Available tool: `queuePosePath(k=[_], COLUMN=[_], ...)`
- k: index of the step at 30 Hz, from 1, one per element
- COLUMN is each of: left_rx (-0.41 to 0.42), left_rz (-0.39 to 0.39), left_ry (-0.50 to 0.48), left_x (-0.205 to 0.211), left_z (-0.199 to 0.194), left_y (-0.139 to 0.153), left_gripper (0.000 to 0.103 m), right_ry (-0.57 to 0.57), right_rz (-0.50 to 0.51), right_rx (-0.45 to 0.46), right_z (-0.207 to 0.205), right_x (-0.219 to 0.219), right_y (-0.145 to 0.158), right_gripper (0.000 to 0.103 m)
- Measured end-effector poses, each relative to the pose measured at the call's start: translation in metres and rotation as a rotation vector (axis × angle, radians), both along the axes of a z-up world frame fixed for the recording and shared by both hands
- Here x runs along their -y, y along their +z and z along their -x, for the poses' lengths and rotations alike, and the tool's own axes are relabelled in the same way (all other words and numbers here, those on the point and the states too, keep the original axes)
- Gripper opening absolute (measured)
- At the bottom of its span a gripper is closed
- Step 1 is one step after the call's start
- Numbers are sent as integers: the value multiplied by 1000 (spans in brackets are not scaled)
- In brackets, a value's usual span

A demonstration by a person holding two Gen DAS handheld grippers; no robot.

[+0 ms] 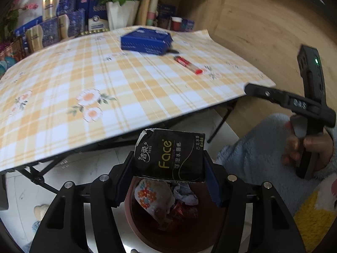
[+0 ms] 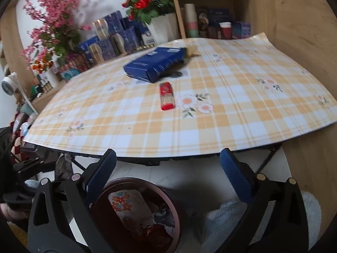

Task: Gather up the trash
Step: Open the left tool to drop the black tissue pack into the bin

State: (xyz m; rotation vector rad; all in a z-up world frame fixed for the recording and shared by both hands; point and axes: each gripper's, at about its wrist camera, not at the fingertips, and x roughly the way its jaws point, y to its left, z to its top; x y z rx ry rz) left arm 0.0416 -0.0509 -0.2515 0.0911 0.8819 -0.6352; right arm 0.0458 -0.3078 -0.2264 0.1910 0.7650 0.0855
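My left gripper (image 1: 168, 168) is shut on a black "Face" tissue packet (image 1: 170, 155) and holds it above a dark red bin (image 1: 134, 221) on the floor in front of the table. The bin holds a floral wrapper (image 1: 153, 198) and other scraps. My right gripper (image 2: 168, 175) is open and empty, also above the bin (image 2: 168, 191), near the table's front edge. It shows in the left wrist view (image 1: 273, 97) at the right. A red wrapper (image 1: 188, 65) lies on the checked tablecloth (image 1: 84, 84); it also shows in the right wrist view (image 2: 167, 96).
A blue box (image 2: 154, 63) lies on the table beyond the red wrapper, with a dark scrap (image 2: 175, 73) beside it. Blue boxes and flower pots (image 2: 160, 27) stand behind the table. A wooden shelf (image 2: 212, 27) holds cups. A pale blue fleece sleeve (image 1: 252, 154) is at the right.
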Motion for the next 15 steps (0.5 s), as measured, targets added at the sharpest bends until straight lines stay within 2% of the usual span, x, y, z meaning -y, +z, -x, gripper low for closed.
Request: queuePosePath(k=[9, 12, 15], left_rx=[-4, -2, 19], left_rz=[-50, -58, -50], left_ry=[-81, -78, -52], left_x=[15, 16, 13], left_z=[10, 10, 11], left_y=[-7, -7, -4], left_gripper=[64, 88, 90], right_ry=[-66, -58, -43], right_rz=[-24, -33, -25], right_rx=[-5, 9, 17], right_z=[4, 6, 8], right_x=[6, 7, 4], right_y=[-4, -1, 1], right_gripper=[97, 97, 97])
